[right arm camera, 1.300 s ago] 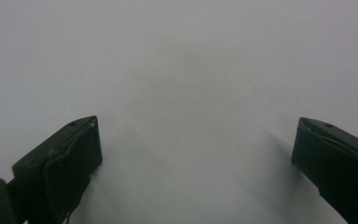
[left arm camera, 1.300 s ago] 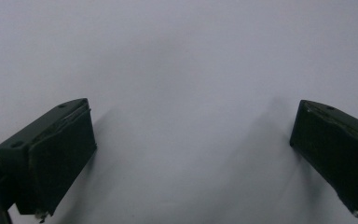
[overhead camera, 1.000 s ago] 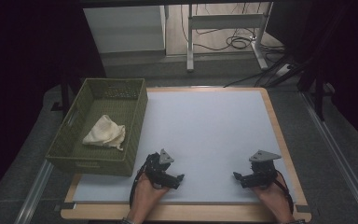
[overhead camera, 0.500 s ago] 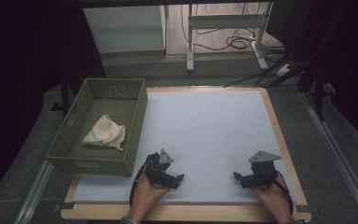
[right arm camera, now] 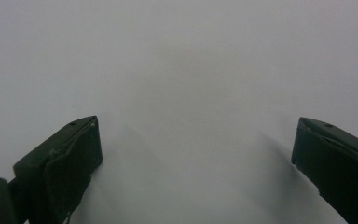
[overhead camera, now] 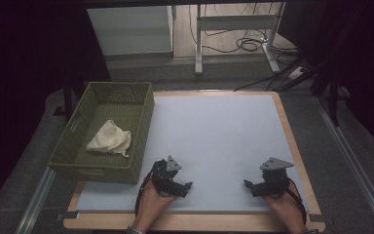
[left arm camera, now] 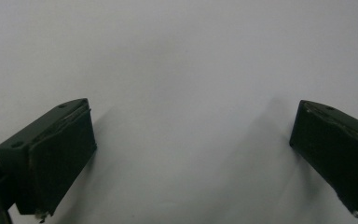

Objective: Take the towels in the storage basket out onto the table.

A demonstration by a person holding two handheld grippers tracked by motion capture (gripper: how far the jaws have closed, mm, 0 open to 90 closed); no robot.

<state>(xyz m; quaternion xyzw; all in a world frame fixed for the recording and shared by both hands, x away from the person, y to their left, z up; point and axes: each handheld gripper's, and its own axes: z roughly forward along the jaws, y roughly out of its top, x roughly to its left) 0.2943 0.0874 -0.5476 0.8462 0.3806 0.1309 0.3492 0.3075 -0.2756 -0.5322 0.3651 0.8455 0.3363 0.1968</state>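
Woven green basket point(overhead camera: 102, 168), crumpled, probably cotton cloth point(overhead camera: 109, 139)

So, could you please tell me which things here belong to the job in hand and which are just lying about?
Job in hand:
- left gripper, open, on the table
- right gripper, open
- cream cloth, nearest loose item
- green basket holding it

Lying about:
- cables on the floor
- metal frame behind

No readable text, label, brand, number or sign appears on anything here, in any of the three views.
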